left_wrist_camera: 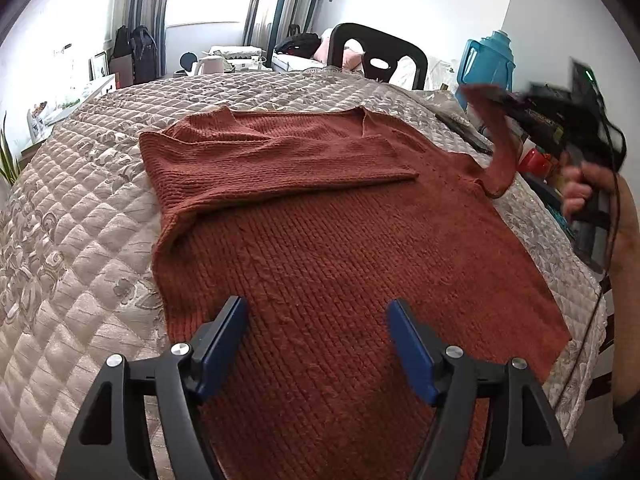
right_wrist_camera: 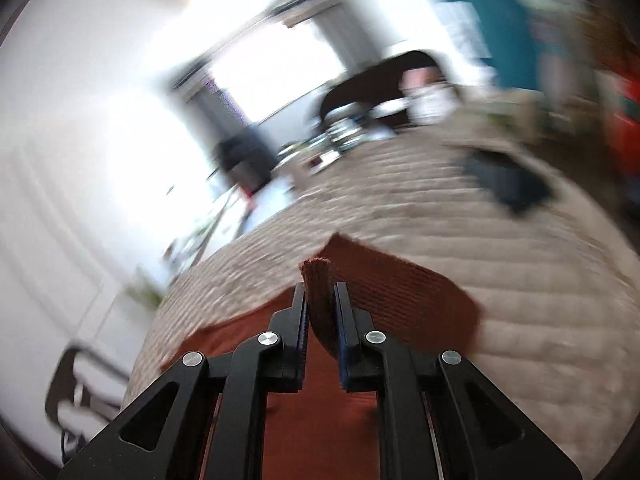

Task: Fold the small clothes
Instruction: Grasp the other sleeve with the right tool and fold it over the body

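A rust-red knit sweater (left_wrist_camera: 320, 232) lies flat on the quilted bed cover (left_wrist_camera: 72, 240). Its left sleeve (left_wrist_camera: 260, 164) is folded across the chest. My left gripper (left_wrist_camera: 318, 328) is open and empty, low over the sweater's hem. My right gripper (right_wrist_camera: 321, 292) is shut on the right sleeve's cuff (right_wrist_camera: 318, 280) and holds it lifted above the bed. In the left wrist view the right gripper (left_wrist_camera: 516, 102) shows at the far right with the sleeve (left_wrist_camera: 500, 140) hanging from it. The right wrist view is blurred by motion.
A black chair (left_wrist_camera: 376, 54) stands behind the bed. A teal jug (left_wrist_camera: 486, 62) and red items (left_wrist_camera: 534, 162) sit at the right edge. A dark flat object (right_wrist_camera: 508, 184) lies on the cover far right. Shelves and bags line the left wall.
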A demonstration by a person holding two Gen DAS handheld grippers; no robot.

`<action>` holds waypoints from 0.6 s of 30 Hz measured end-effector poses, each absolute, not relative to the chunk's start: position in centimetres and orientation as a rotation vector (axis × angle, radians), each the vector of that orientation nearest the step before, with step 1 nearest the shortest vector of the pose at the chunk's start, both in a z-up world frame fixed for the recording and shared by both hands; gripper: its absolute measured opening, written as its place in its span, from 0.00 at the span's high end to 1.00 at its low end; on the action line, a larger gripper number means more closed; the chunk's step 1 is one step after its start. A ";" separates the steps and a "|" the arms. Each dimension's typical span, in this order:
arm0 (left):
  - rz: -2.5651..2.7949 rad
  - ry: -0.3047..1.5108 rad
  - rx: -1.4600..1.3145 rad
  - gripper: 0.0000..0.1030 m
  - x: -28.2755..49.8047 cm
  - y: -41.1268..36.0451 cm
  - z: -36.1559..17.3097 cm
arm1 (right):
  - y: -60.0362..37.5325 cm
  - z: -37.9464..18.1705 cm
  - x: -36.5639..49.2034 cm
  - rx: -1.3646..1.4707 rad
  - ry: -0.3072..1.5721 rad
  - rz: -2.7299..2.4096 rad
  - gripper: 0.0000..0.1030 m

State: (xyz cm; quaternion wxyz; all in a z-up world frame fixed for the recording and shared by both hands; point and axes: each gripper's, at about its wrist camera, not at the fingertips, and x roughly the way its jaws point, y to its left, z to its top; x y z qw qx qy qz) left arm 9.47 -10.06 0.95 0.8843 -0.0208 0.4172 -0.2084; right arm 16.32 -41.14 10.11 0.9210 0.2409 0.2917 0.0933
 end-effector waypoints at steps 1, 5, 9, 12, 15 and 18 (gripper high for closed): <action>-0.435 0.868 -0.047 0.27 9.4 -10.0 0.9 | -39.2 10.0 17.0 0.463 0.618 0.237 0.88; -0.441 0.867 -0.068 0.27 9.5 -9.6 0.9 | -31.6 7.7 19.5 0.361 0.724 0.420 0.88; -0.451 0.866 -0.092 0.27 9.4 -9.2 1.0 | -26.0 4.2 19.9 0.275 0.847 0.545 0.88; -0.454 0.867 -0.097 0.27 9.4 -9.1 1.0 | -23.6 3.2 19.0 0.210 0.883 0.594 0.88; -0.449 0.867 -0.088 0.27 9.3 -9.3 1.0 | -22.9 4.2 18.1 0.180 0.856 0.617 0.88; -0.439 0.860 -0.080 0.27 9.2 -9.3 1.2 | -24.9 5.9 16.7 0.208 0.793 0.615 0.74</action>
